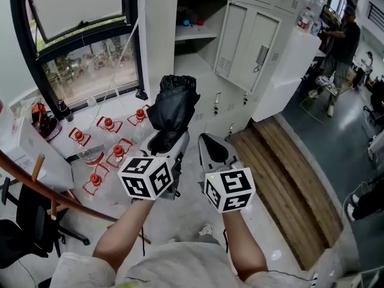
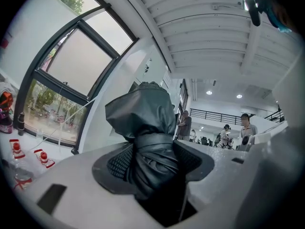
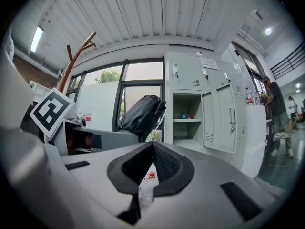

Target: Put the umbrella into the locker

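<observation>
— Where's the umbrella (image 2: 143,118)?
— There's just one, folded and black. The left tool (image 2: 152,159) is clamped on it, and it sticks out ahead of the jaws.
— How will it handle?
— Probably light: soft fabric over stiff ribs. Grip the strapped waist.
— And the second tool?
— The right tool (image 3: 151,149) is closed and empty. One open locker (image 3: 187,104) stands ahead.

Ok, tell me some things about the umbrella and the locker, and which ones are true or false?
1. The left hand-held gripper grips the folded black fabric umbrella. True.
2. The right hand-held gripper holds a book. False: its jaws are together with nothing between them.
3. The pale grey metal locker has an open compartment. True.
4. The umbrella already lies inside the locker. False: it is outside, in the left hand-held gripper.
</observation>
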The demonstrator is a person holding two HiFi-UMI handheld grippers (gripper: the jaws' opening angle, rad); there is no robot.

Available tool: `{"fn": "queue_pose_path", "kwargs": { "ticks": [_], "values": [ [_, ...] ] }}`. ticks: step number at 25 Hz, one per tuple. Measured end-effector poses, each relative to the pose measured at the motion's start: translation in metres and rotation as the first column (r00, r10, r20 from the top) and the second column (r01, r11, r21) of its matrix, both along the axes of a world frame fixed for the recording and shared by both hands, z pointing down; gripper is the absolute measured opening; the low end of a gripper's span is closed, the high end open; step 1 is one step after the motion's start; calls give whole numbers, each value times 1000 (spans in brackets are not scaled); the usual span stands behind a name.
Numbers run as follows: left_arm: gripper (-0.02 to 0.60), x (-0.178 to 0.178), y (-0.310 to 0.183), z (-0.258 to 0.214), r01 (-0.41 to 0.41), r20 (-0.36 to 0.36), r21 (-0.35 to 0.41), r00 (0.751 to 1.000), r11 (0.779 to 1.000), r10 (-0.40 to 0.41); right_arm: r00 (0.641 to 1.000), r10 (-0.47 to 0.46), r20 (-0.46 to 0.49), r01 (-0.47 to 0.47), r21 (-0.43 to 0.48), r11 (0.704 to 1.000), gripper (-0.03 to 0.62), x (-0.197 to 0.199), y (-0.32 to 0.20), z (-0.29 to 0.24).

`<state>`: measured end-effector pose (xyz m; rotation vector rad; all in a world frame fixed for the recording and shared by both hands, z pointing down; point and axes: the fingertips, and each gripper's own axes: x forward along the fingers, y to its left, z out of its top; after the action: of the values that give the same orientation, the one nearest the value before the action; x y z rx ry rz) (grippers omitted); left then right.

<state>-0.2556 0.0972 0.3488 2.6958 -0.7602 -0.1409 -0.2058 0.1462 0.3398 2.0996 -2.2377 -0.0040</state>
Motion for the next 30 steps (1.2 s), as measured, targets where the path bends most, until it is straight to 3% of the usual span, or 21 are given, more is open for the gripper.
{"fn": "queue_pose_path", "kwargs": {
  "ticks": [10,30],
  "values": [
    [252,23,-27,3,24,6,-2,1000,1000,-24,999,-33,-2,34,5,999,3,22,-29,4],
    [252,159,-100,10,128,56,-25,990,991,-127,988,-146,50,146,0,989,3,163,-109,8]
  ]
}}
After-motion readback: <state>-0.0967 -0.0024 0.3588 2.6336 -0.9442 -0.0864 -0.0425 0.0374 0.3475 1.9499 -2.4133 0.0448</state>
